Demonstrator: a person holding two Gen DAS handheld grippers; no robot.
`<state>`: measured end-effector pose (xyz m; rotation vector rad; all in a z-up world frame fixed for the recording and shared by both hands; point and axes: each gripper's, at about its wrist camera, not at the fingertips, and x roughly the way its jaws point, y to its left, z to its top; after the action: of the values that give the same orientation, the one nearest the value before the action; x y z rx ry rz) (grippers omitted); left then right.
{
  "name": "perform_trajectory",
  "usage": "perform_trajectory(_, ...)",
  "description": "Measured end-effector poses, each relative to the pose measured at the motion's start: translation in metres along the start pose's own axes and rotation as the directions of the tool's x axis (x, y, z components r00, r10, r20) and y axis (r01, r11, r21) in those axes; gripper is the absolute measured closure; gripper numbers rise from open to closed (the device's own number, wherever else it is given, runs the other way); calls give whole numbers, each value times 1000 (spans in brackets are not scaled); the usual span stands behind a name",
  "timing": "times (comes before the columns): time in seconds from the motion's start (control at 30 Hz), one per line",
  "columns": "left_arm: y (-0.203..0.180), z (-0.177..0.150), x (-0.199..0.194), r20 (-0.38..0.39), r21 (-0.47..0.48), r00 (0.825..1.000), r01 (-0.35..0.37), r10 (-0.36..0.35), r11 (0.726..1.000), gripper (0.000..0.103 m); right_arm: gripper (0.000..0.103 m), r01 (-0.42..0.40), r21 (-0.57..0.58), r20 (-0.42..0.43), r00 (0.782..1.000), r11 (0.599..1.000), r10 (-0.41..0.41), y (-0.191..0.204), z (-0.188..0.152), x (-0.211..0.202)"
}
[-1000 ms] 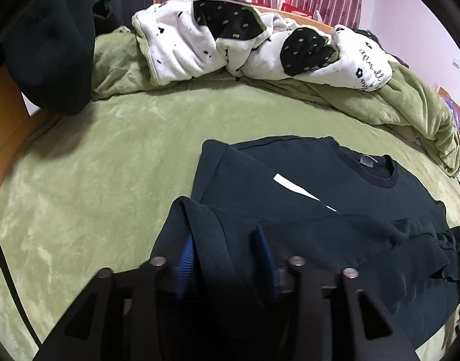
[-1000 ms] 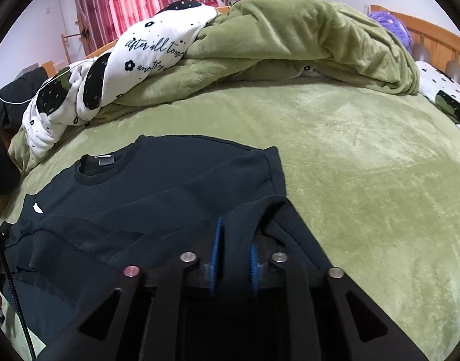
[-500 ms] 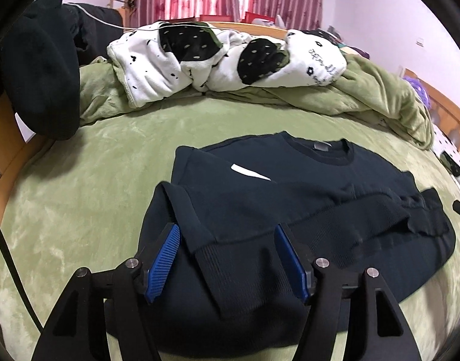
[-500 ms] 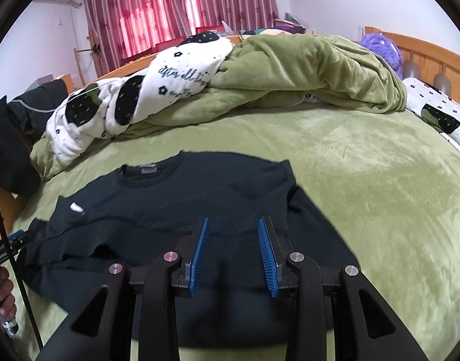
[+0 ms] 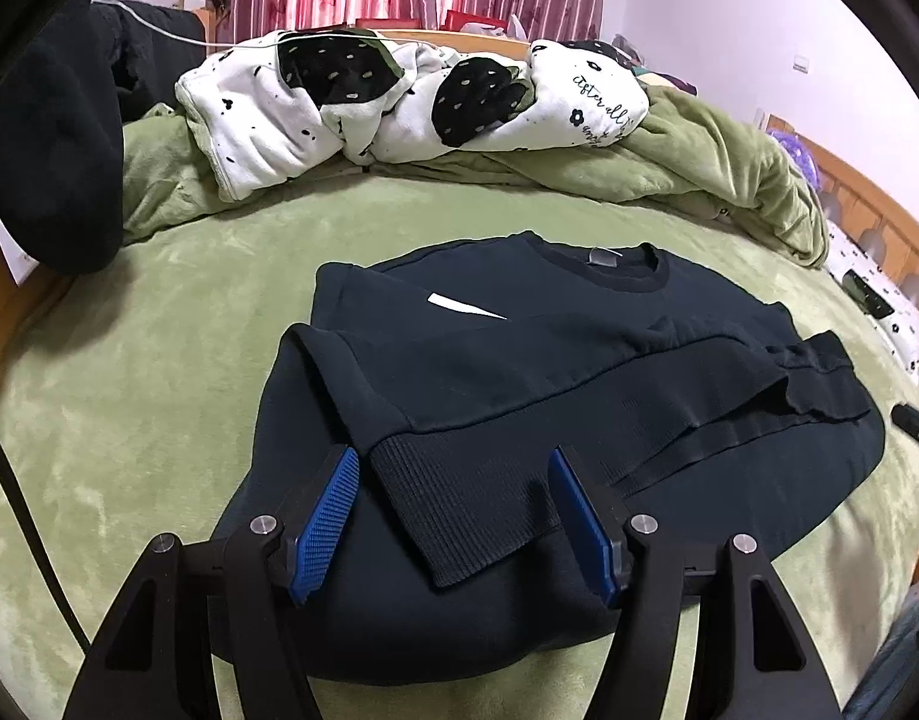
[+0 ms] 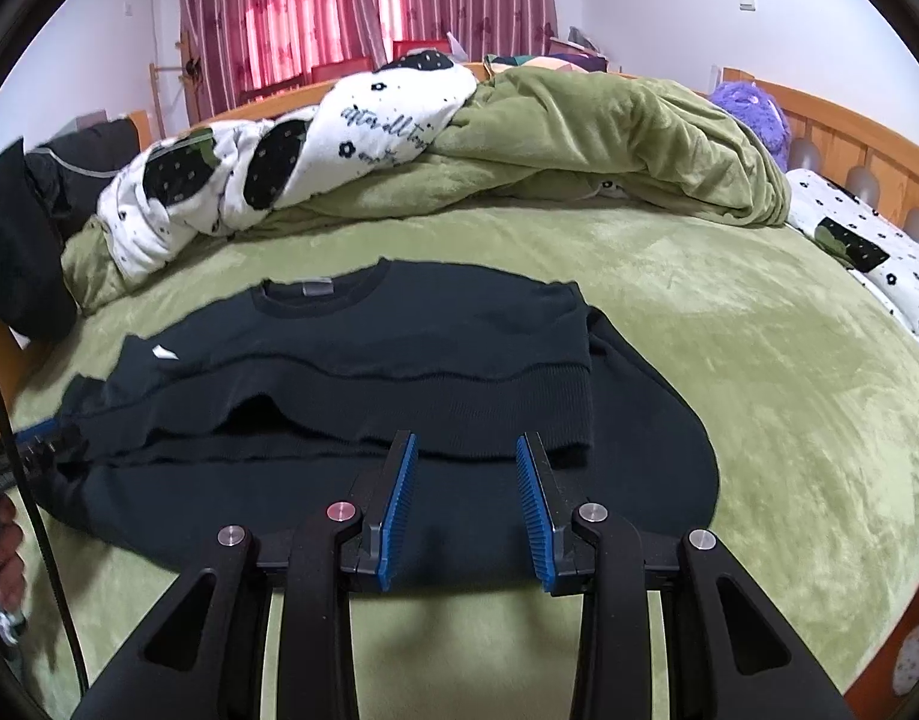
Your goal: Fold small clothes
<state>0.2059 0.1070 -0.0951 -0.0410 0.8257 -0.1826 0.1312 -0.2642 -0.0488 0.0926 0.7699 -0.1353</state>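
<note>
A small black sweatshirt point(image 5: 519, 348) lies flat on the green bed, neck band away from me, both sleeves folded across its front. It also shows in the right wrist view point(image 6: 399, 348). My left gripper point(image 5: 453, 480) is open and empty, its blue pads either side of a ribbed cuff point(image 5: 459, 504) at the shirt's near left. My right gripper point(image 6: 465, 468) is open and empty, just above the shirt's lower hem at the near right.
A bunched green quilt point(image 6: 609, 138) and a white-and-black patterned blanket point(image 5: 369, 96) lie across the far side of the bed. Dark clothes point(image 5: 51, 138) hang at the left edge. A wooden headboard point(image 6: 849, 138) and a patterned pillow point(image 6: 867, 246) are at the right.
Both grippers were shut on the sweatshirt a second ago. They have opened, let the fabric drop flat, and pulled back toward me.
</note>
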Motion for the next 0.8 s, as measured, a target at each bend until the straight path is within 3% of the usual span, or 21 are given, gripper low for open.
perform_trajectory(0.5,7,5,1,-22,-51,1000,13,-14,999,40,69,-20,18,-21,1000,1000,20,6,0,15)
perform_trajectory(0.8,-1,3,-14,8,-73,999,-45,46,996,40,69,-76,-10,26,997,997,76,11,22,16)
